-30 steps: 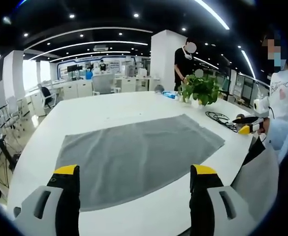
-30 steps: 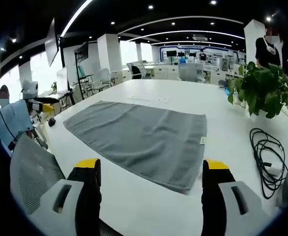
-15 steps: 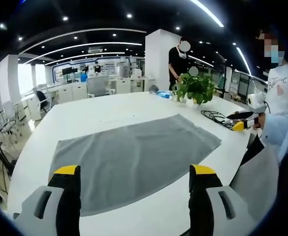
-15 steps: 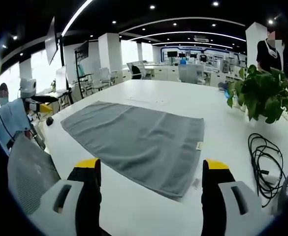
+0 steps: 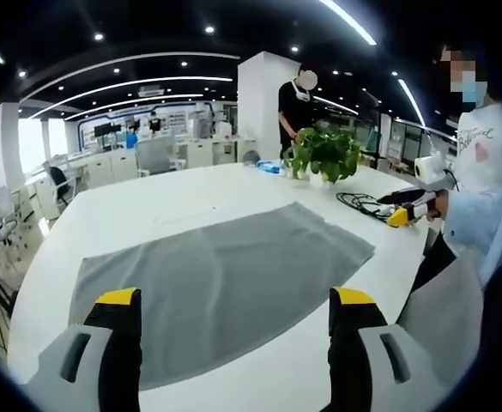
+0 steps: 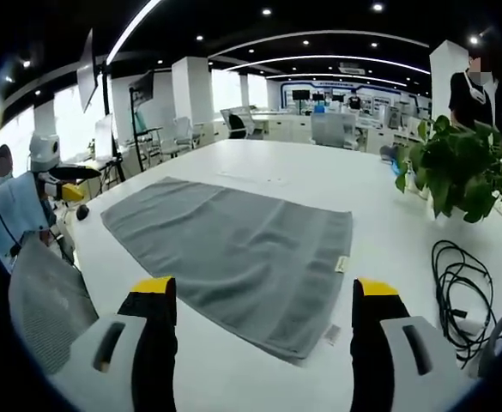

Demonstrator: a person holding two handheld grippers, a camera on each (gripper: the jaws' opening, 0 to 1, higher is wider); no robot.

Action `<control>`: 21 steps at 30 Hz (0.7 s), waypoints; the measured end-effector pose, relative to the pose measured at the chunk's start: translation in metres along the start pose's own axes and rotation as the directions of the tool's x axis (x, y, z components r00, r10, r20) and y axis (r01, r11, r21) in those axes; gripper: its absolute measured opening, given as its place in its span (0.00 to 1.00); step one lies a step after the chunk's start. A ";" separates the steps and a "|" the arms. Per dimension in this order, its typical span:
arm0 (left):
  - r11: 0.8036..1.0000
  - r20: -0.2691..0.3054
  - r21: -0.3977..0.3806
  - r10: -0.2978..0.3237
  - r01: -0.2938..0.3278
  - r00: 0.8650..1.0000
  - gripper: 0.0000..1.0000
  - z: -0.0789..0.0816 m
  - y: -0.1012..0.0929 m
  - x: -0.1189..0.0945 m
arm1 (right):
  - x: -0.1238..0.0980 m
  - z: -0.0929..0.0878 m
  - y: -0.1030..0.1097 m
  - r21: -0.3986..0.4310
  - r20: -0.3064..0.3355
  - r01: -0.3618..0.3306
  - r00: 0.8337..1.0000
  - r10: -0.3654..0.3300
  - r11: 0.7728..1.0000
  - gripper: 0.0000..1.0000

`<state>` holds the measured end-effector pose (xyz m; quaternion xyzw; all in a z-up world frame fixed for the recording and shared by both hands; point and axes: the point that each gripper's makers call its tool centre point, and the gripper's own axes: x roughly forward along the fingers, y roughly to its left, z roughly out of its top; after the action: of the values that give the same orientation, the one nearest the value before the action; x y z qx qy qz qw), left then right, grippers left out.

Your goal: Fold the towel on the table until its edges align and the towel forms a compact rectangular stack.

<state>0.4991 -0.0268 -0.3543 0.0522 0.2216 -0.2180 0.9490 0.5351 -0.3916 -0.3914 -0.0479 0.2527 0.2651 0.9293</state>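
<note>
The grey towel point(image 5: 220, 283) lies flat and unfolded on the white surface point(image 5: 148, 202), filling the centre of both views just above each pair of jaws. The left gripper point(image 5: 233, 322) and the right gripper point(image 6: 263, 305) have their jaws spread, holding nothing. A black cable point(image 6: 461, 279) lies at right, a potted plant point(image 6: 456, 167) above it; bare surface borders the towel's edges.

A broad white surface point(image 5: 190, 193) carries everything. A grey towel point(image 5: 216, 279) lies spread flat and unfolded on its near part, one long edge close to the near rim. In the right gripper view, a coiled black cable point(image 6: 461, 287) lies to the towel's right, apart from it, and a potted green plant point(image 6: 456, 167) stands beyond the cable, farther back.
</note>
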 end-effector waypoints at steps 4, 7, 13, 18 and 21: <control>1.000 0.000 0.006 -0.012 0.012 1.000 0.94 0.002 -0.006 0.003 | 0.003 0.000 -0.001 0.004 0.000 -0.001 1.000 0.001 1.000 0.84; 1.000 0.001 0.012 -0.028 0.028 1.000 0.94 0.004 -0.014 0.007 | 0.005 0.002 -0.002 0.005 0.000 -0.001 1.000 0.001 1.000 0.84; 0.997 -0.008 0.031 -0.063 0.063 0.998 0.93 0.007 -0.029 0.016 | 0.012 0.010 -0.007 -0.008 -0.001 0.000 1.000 0.000 1.000 0.84; 0.995 -0.004 0.046 -0.093 0.093 0.996 0.92 0.015 -0.043 0.025 | 0.017 0.022 -0.014 -0.021 0.005 0.003 1.000 -0.003 1.000 0.84; 0.992 0.001 0.055 -0.110 0.110 0.994 0.92 0.019 -0.051 0.028 | 0.020 0.027 -0.018 -0.025 0.011 0.002 1.000 -0.002 1.000 0.84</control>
<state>0.5073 -0.0878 -0.3497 0.0654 0.2162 -0.2760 0.9342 0.5712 -0.3914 -0.3787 -0.0582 0.2441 0.2675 0.9303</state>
